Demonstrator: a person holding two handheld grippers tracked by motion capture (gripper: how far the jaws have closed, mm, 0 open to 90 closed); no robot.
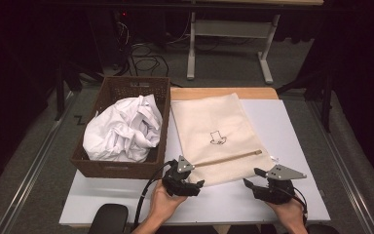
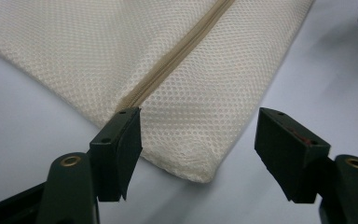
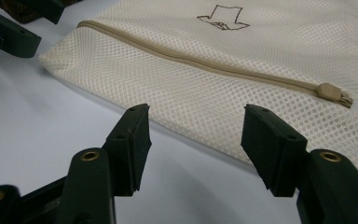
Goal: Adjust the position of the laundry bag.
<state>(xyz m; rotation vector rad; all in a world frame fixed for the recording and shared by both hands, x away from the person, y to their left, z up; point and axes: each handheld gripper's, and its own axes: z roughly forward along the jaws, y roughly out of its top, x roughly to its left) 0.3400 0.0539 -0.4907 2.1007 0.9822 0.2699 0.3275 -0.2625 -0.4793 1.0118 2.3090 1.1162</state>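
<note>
While the mesh bag (image 1: 214, 139) lay zipped along the desk's (image 1: 282, 126) near edge, both claws stood wide and empty: left gripper (image 1: 191, 187) at its corner, right gripper (image 1: 254, 184) near the zip pull (image 3: 330, 91), which I judged needed pinching next

Overall light: your counter (image 1: 292, 141) is lit from overhead, while the room behind it drops almost to black.
Brightest spot: the white cloth (image 1: 124, 129) in the basket (image 1: 126, 87) runs near blown out, its folds barely readable.
Shadows: soft ones sit under your left gripper (image 1: 196, 181) and right gripper (image 1: 251, 177).
High view quality: a bit soft and grainy.
Gripper views: mesh bag (image 2: 191, 74) weave is crisp mid-frame; the closest jaw parts at the bottom go blurry.
Glare: none worth noting, just a cool bluish cast on the counter.
</note>
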